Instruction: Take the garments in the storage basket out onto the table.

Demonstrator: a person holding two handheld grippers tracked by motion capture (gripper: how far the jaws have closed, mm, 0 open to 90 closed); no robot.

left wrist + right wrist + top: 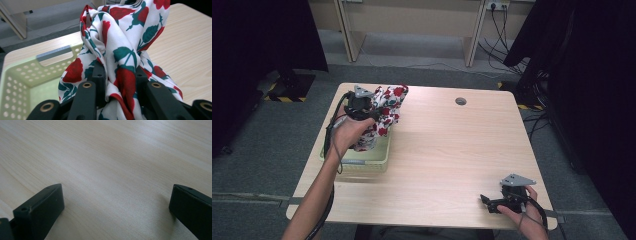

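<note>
Jaws of the left gripper (117, 82) pinch the rose-print cloth (120, 42) above the basket (22, 75); right gripper (117, 205) gapes wide.

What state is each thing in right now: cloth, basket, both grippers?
Cloth: bunched, clamped in the left gripper, hanging above the basket.
Basket: upright at the table's left edge, cloth's lower end over it.
Left gripper: shut on the cloth.
Right gripper: open, nothing between its jaws, low over the table.

A pale wooden table (447, 150) bears a light green perforated basket (362, 162) near its left edge.
</note>
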